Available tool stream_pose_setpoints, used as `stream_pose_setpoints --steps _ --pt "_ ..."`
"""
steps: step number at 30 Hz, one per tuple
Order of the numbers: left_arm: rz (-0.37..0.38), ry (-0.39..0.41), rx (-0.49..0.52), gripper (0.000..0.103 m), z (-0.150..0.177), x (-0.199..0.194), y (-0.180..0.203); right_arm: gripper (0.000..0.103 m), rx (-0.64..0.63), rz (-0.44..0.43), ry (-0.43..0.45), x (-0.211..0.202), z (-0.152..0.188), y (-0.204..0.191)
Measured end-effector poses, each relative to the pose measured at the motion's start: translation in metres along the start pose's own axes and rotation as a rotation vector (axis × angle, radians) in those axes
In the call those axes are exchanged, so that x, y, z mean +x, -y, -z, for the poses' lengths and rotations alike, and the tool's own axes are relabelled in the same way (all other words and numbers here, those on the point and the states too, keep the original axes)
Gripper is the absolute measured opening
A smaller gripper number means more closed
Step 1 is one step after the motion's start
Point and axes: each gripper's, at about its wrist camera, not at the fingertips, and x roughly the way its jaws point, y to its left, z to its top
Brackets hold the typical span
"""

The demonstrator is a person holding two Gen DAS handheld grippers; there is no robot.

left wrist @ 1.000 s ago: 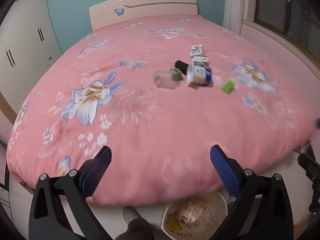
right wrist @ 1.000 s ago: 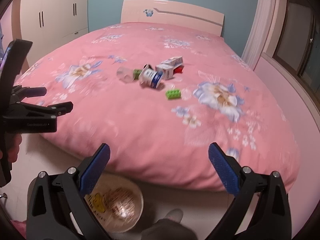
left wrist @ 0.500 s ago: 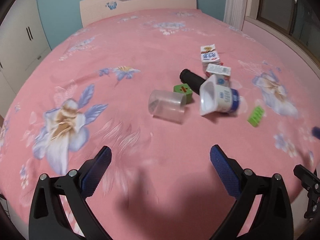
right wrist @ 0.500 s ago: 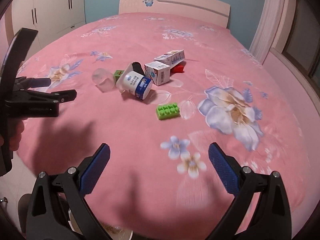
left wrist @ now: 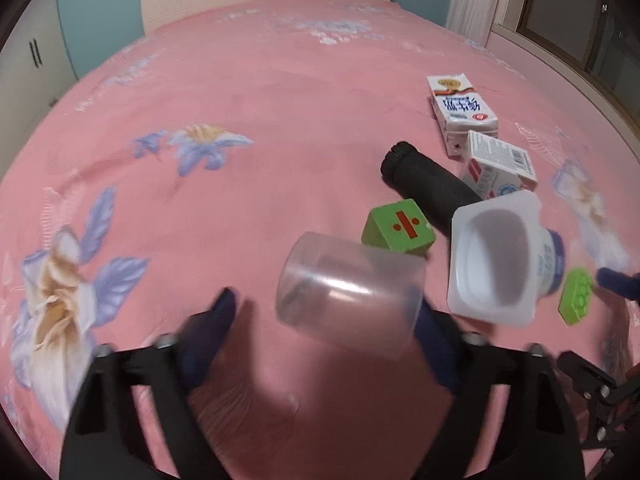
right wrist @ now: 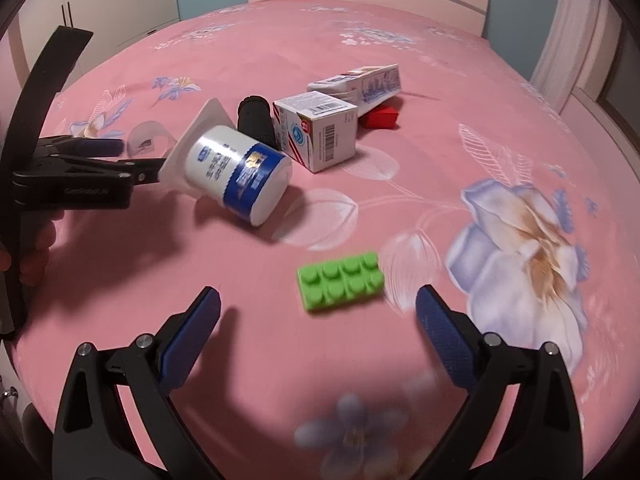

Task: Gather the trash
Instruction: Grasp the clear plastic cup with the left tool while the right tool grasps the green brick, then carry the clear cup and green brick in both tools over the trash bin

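- The clear plastic cup lies on its side on the pink bedspread, its long axis running from near right to far left; through the blur I cannot tell which end is the mouth.
- The white yogurt tub also lies on its side, with its open mouth toward the left wrist camera and its base pointing away to the far right.
- Two milk cartons lie flat farther off on the right, beside a black cylinder whose axis runs from far left to near right.
- Half a second ago the left gripper was well short of the cup; it has since come forward, and the cup now sits between its blue pads.
- The left jaws stand apart, one pad on each side of the cup; blur hides whether either pad touches it.
- The right gripper has also moved in, and its jaws are wide apart just on the near side of the green brick.
- A green block with a red division sign sits just beyond the cup.
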Motion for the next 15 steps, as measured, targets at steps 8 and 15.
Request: stream_pose_setpoints --steps 8,15 --pt "0.026 0.001 0.022 0.056 -0.005 0.009 0.005 0.047 -0.042 -0.057 -0.028 0.015 -0.007 -0.004" --pt "0.020 0.003 0.017 0.056 0.002 -0.008 0.005 0.047 -0.035 -0.046 -0.021 0.000 -0.001 -0.005"
